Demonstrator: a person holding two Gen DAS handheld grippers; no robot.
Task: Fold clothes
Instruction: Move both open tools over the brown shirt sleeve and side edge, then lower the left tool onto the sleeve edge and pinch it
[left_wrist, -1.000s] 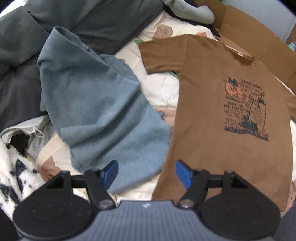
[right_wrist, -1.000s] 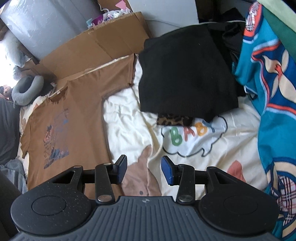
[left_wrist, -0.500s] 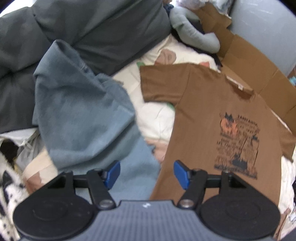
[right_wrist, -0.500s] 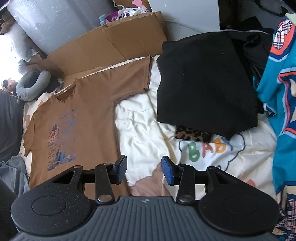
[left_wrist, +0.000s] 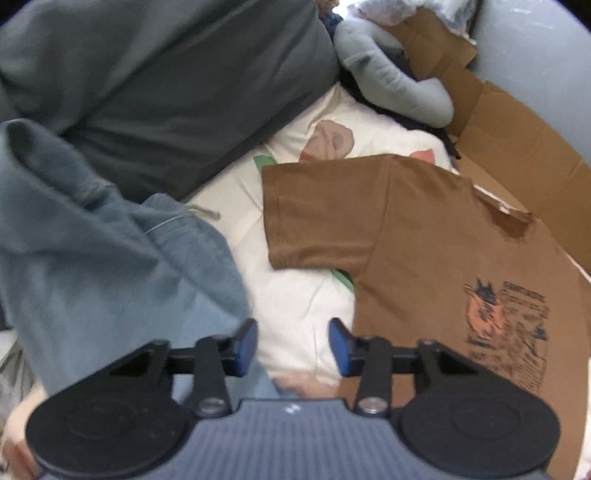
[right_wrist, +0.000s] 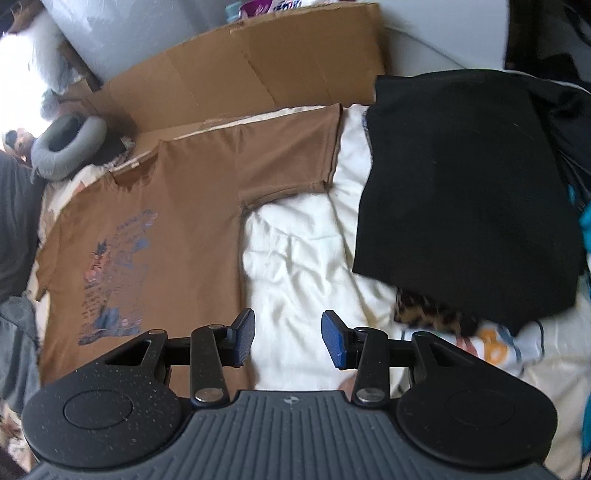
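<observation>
A brown printed T-shirt (left_wrist: 436, 236) lies spread flat on the cream bedsheet (left_wrist: 295, 295), print side up. Its left sleeve (left_wrist: 317, 214) stretches out ahead of my left gripper (left_wrist: 293, 347). That gripper hovers over bare sheet, its jaws closing with nothing between them. In the right wrist view the same T-shirt (right_wrist: 166, 229) fills the left half, its other sleeve (right_wrist: 295, 155) pointing right. My right gripper (right_wrist: 288, 338) hangs over the sheet just right of the shirt's side edge, partly open and empty.
A blue-grey garment (left_wrist: 110, 266) is heaped to the left, with a dark grey one (left_wrist: 155, 88) behind it. A grey neck pillow (left_wrist: 391, 81) and flattened cardboard (right_wrist: 251, 74) lie at the far edge. A folded black garment (right_wrist: 465, 192) sits to the right over a leopard-print piece (right_wrist: 424, 314).
Both grippers have travelled up along the shirt toward its sleeves and sunk a little. The left jaws have narrowed; the right jaws kept their gap.
</observation>
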